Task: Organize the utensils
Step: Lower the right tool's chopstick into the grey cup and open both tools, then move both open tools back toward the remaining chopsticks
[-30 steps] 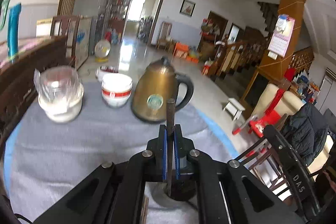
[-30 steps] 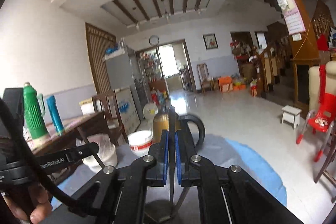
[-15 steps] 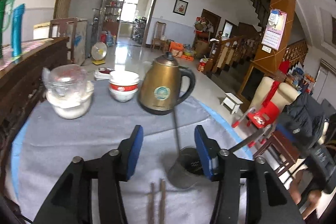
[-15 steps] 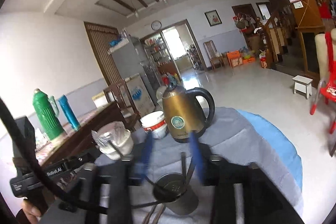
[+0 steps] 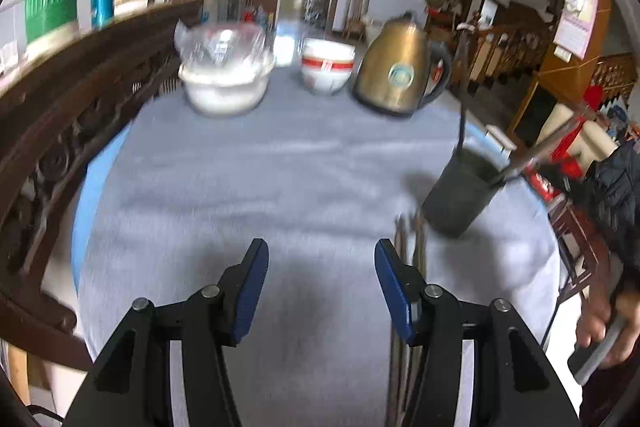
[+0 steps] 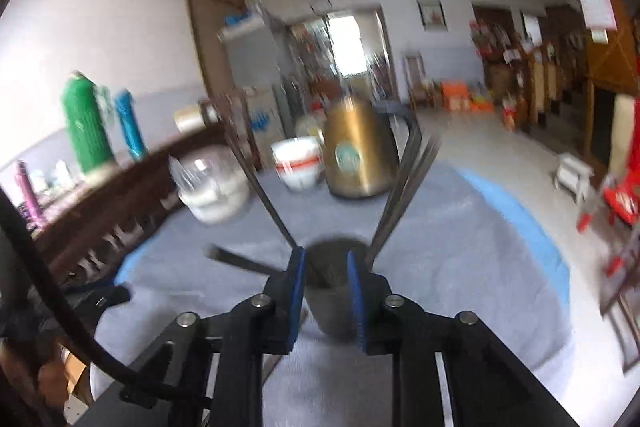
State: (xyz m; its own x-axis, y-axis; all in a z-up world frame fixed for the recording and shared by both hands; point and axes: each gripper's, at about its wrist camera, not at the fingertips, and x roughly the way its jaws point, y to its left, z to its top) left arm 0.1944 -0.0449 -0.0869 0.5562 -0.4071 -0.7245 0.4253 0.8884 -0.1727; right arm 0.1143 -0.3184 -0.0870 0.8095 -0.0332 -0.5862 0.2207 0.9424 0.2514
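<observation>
- Cup (image 5: 460, 187): dark metal, upright on the grey-clothed worktop (image 5: 280, 167), right of centre in the left view. In the right view the same cup (image 6: 332, 307) sits straight ahead of my right gripper (image 6: 326, 259).
- Utensils in cup (image 6: 404, 195): several dark sticks lean out over the rim, fanned left and right. Motion blur hides how many.
- Chopsticks (image 5: 408, 243): a loose pair flat on the cloth just beside the cup's base, running back under my left gripper's right finger.
- Left gripper (image 5: 320, 263): released, nothing between the fingers, hanging over bare cloth with the chopsticks just off to its right.
- Right gripper: its jaws have just been closing and stand narrow; the cup shows through the gap, but I cannot tell whether the pads touch it or one of the sticks.
- Step in hand, as I judge it: fetch the loose pair and stand it in the cup.
- Method: shift my left gripper right until both chopsticks lie between the fingers, come down close to the cloth, then clench on both near one end.
- Caution: the cup looks light and top-heavy with sticks; steady it or enter from directly above.
- Bystanders: kettle (image 5: 396, 71), bowls (image 5: 326, 71) and covered tub (image 5: 224, 79) stand well apart at the far edge.
</observation>
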